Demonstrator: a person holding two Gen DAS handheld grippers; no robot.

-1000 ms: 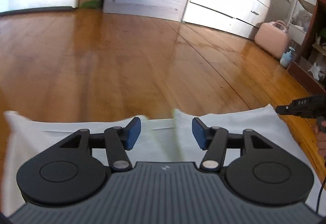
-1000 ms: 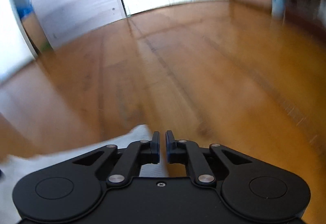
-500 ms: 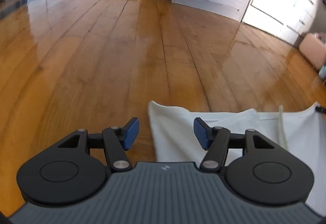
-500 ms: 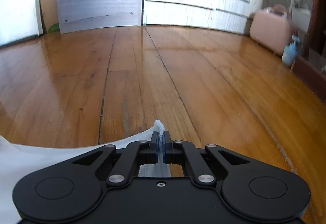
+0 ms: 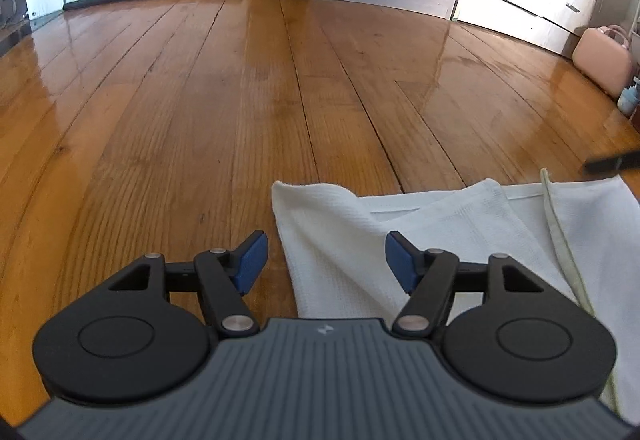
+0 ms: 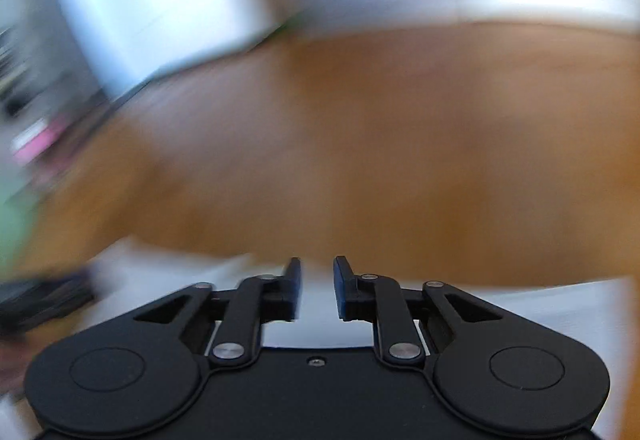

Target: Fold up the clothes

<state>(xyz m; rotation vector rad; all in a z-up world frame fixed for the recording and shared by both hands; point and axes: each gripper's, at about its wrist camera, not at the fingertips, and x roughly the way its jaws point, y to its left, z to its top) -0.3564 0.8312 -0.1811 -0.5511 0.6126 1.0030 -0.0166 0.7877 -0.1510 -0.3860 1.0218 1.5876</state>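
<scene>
While both tools gape empty, the white cloth point(image 5: 460, 236) lies beneath the left tool point(image 5: 326, 262).

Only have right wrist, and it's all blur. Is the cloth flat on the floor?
Observer: Yes. Left wrist shows the white cloth spread on the wood floor.
Operator: Left tongs holding it?
Observer: No. The left tongs are open over the cloth's left edge. They have just been opening, and the pads press nothing.
Operator: Anything lying on the cloth?
Observer: A pale strip runs across its right part.
</scene>
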